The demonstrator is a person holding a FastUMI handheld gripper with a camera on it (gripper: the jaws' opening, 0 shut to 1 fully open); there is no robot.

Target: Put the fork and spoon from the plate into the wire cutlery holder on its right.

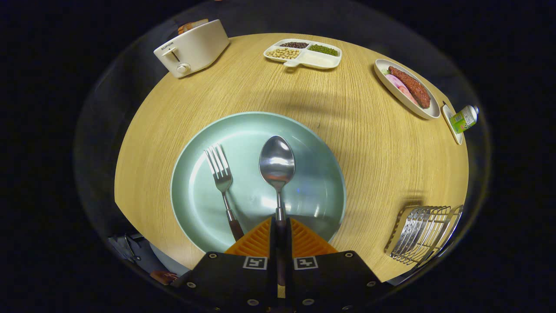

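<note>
Tongs (280, 226) clamping spoon (277, 164), beside fork (222, 180)

Bright overhead light; glare on spoon (277, 163) & plate (191, 191), soft shadows on table (373, 152), fisheye bending at edges.

Your gripper (280, 228) has closed its fingers on the spoon (277, 165), so the spoon's handle is hidden between them from the neck down. The fork (222, 178) loses the end of its dark handle behind one finger. The wire cutlery holder (423, 234) is cut off on its far side (its base cannot be made out). The near rim of the plate (191, 217) lies hidden under your gripper.
</note>
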